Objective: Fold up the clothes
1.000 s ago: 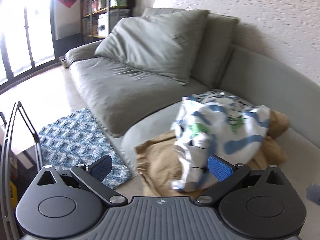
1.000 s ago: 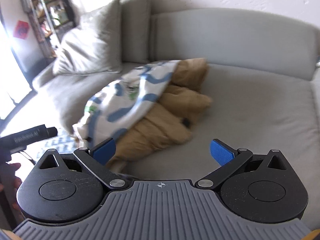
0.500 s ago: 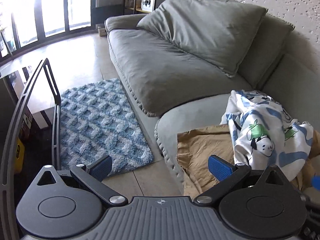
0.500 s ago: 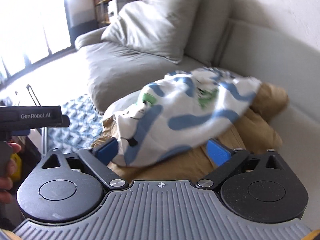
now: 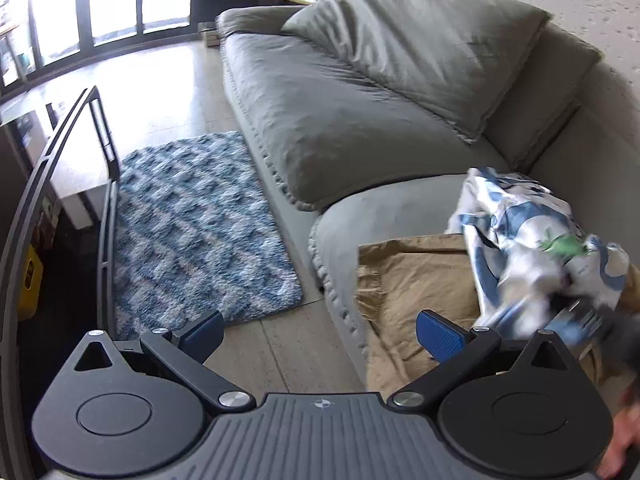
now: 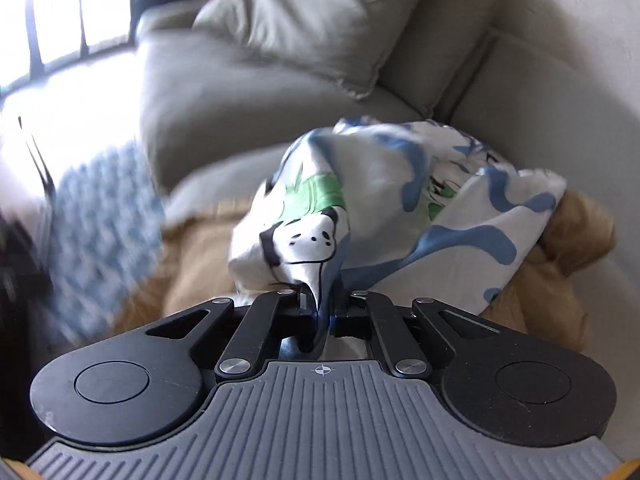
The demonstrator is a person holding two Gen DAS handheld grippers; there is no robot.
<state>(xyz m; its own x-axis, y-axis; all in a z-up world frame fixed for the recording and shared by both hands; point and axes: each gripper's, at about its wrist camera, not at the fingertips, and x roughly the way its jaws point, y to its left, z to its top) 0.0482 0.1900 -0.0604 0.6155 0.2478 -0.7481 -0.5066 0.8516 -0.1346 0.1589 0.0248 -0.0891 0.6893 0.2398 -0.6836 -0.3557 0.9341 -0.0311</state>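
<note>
Printed garment (image 6: 400, 200), hem pinched in closed right gripper (image 6: 326, 312); left gripper (image 5: 320, 330) agape, perhaps over floor.

I find no words, brand names or numbers that I can read here. The only mark I can make out is a small white crosshair-in-a-circle emblem on my own bodies: one at the front edge of the ribbed grey housing of my left gripper (image 5: 320, 330), and the same emblem on my right gripper (image 6: 323, 312). The printed garment (image 6: 392, 208) pinched in my right fingers carries cartoon figures and blue shapes, but no lettering I can read.
</note>
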